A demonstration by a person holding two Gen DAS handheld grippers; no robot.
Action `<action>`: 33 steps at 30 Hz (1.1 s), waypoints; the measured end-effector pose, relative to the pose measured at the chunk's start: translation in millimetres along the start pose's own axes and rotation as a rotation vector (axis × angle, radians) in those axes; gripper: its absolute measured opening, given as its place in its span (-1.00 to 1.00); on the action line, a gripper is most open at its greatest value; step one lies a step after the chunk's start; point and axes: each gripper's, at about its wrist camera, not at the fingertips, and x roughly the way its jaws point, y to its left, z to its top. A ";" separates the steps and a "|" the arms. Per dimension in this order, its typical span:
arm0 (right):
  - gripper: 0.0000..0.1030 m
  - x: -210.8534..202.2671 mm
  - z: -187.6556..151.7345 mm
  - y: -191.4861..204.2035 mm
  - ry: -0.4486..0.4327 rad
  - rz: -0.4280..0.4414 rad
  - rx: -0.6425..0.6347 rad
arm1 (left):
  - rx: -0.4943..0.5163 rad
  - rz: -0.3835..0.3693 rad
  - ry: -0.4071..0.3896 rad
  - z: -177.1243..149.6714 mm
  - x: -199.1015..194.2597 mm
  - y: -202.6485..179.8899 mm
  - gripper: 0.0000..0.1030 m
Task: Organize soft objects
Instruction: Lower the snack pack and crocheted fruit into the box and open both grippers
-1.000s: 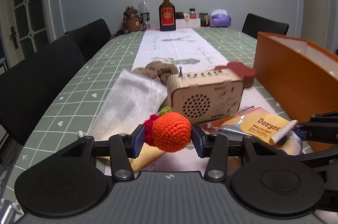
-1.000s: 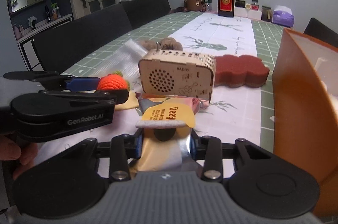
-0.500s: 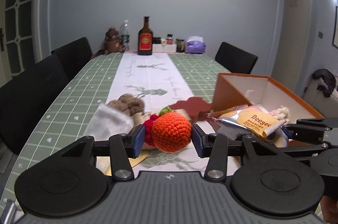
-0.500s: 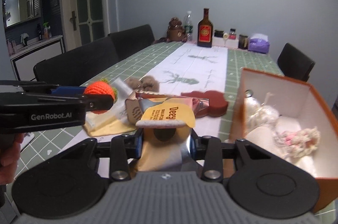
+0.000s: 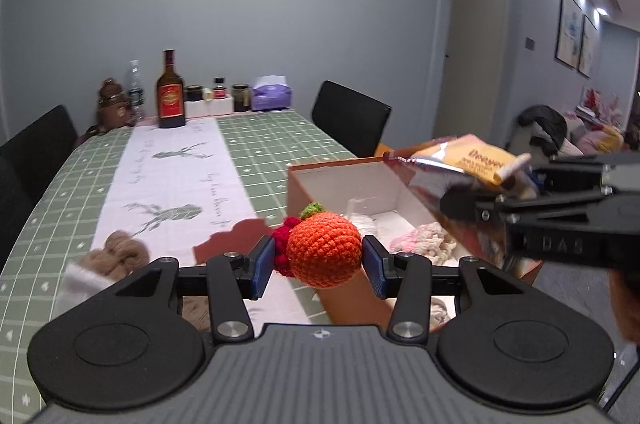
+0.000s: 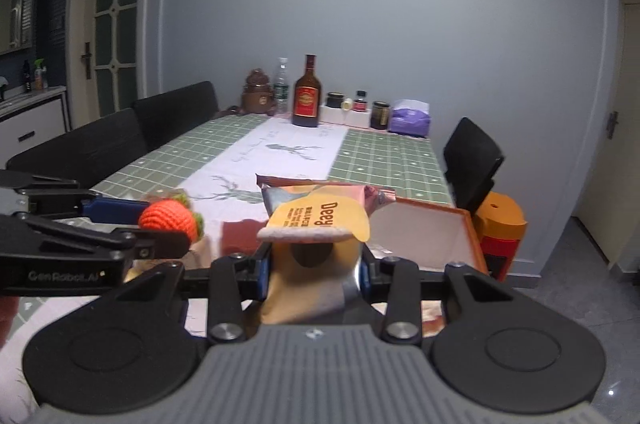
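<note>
Dim cool indoor light, bright ceiling spots at right, fisheye-bent edges, slight motion blur

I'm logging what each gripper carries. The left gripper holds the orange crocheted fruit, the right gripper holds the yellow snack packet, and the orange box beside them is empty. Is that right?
Not quite. The orange box is not empty: the left wrist view shows pale soft things already lying inside. The rest stands: the left gripper holds the orange crocheted fruit, the right gripper the yellow snack packet.
</note>
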 end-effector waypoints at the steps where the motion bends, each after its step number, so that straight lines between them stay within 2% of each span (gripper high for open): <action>1: -0.25 3.5 2.9 -8.5 0.012 -0.013 -0.003 | 0.015 -0.018 0.006 3.8 7.3 -3.9 0.04; 4: -0.25 19.6 9.6 -33.3 0.066 -0.025 0.012 | 0.049 -0.083 0.027 21.0 31.7 -14.0 0.04; 7: -0.25 41.4 13.6 -53.3 0.127 -0.027 0.027 | 0.146 -0.117 0.058 27.0 55.5 -34.5 0.04; 10: -0.25 70.0 12.7 -69.1 0.218 -0.031 0.029 | 0.210 -0.157 0.131 28.6 82.6 -48.9 0.04; 13: -0.25 95.0 2.1 -83.3 0.338 -0.013 0.060 | 0.262 -0.215 0.222 20.3 101.2 -60.4 0.04; 16: -0.25 108.4 -11.1 -93.5 0.419 0.002 0.075 | 0.307 -0.248 0.290 9.4 113.4 -66.6 0.04; 23: -0.24 122.7 -34.5 -101.3 0.548 0.074 0.131 | 0.362 -0.286 0.414 -7.4 129.8 -73.5 0.05; 26: -0.24 124.7 -36.6 -97.9 0.574 0.055 0.092 | 0.380 -0.293 0.461 -10.9 135.0 -76.6 0.05; 33: -0.23 132.2 -35.5 -88.8 0.653 0.040 -0.024 | 0.424 -0.269 0.515 -12.9 139.4 -86.2 0.05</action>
